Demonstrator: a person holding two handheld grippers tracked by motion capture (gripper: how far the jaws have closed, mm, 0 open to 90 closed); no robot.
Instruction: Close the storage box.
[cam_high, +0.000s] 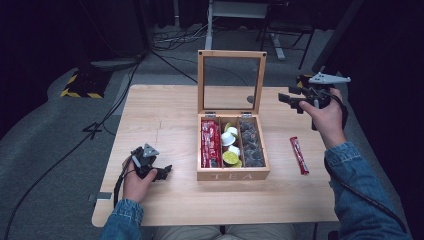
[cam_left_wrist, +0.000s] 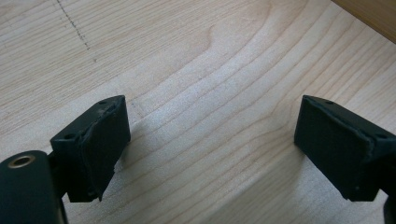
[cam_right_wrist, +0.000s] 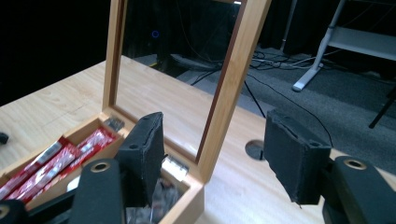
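Wooden worktop (cam_high: 165, 120) carries an open tea box (cam_high: 233, 175); lid (cam_high: 231, 53) upright at twelve o'clock, packets (cam_high: 210, 142) lying twelve-to-six inside; both tongs, left tongs (cam_high: 162, 172) and right tongs (cam_high: 289, 98), gape empty.

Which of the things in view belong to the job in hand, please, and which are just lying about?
Part of the job:
- tea box with its glass lid standing open
- red packet on the table beside the box
- right claw, open, near the lid

Lying about:
- cables on the floor
- left claw, resting open on the table
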